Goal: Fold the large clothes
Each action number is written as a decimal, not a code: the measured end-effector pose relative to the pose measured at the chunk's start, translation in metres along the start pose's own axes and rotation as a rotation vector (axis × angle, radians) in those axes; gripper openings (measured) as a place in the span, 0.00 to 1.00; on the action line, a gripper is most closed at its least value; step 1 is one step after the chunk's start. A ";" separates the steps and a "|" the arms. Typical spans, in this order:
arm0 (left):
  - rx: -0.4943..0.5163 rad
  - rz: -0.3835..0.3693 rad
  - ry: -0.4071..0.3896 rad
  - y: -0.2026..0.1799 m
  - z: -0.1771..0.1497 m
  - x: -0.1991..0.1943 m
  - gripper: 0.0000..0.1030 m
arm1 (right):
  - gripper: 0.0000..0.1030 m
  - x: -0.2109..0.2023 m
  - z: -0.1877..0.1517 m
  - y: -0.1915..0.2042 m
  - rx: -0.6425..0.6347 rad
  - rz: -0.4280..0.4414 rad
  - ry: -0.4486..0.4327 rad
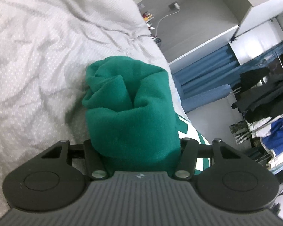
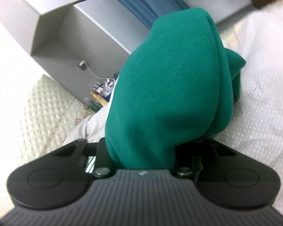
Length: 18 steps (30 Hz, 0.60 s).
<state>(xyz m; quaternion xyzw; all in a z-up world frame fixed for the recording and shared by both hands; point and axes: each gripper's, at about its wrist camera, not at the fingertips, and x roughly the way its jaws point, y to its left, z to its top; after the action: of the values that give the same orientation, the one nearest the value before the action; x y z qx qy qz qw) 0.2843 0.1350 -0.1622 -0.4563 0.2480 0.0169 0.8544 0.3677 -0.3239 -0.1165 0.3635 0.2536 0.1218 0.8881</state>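
Note:
A green garment (image 1: 132,113) with white stripes near its lower edge is bunched between the fingers of my left gripper (image 1: 134,148), which is shut on it above the white bedspread (image 1: 37,56). In the right wrist view the same green garment (image 2: 166,86) drapes thickly over my right gripper (image 2: 141,154), which is shut on it. The cloth hides both grippers' fingertips. The garment hangs in folds over the bed (image 2: 264,94).
A grey wall and white wardrobe (image 1: 207,43) stand past the bed's edge, with blue curtains (image 1: 207,69) and a rack of dark clothes (image 1: 264,94). A quilted cream cover (image 2: 43,109) lies at the left in the right wrist view, near small bottles (image 2: 101,90).

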 end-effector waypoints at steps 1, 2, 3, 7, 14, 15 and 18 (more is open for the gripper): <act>0.008 -0.005 -0.004 0.000 0.000 -0.003 0.57 | 0.34 -0.007 -0.003 0.004 -0.010 0.010 -0.005; 0.005 -0.010 -0.006 0.001 0.001 -0.007 0.56 | 0.34 -0.009 -0.003 0.005 -0.014 0.016 -0.008; -0.002 -0.016 -0.007 0.002 0.001 -0.011 0.55 | 0.34 -0.013 -0.003 0.005 -0.020 0.022 -0.010; 0.035 -0.019 -0.020 0.000 -0.002 -0.029 0.53 | 0.34 -0.034 -0.010 0.013 -0.066 0.040 -0.016; 0.074 -0.028 0.003 -0.009 -0.013 -0.065 0.51 | 0.34 -0.057 -0.002 0.033 -0.135 0.060 -0.034; 0.080 -0.036 0.004 -0.011 -0.015 -0.069 0.50 | 0.34 -0.063 0.000 0.034 -0.135 0.067 -0.040; 0.113 -0.073 -0.002 -0.023 -0.021 -0.087 0.50 | 0.34 -0.087 -0.010 0.043 -0.140 0.074 -0.055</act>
<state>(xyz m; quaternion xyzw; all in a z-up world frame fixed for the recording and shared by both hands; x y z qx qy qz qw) 0.2056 0.1224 -0.1162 -0.4159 0.2312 -0.0278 0.8791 0.2878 -0.3228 -0.0605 0.3130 0.2065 0.1618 0.9128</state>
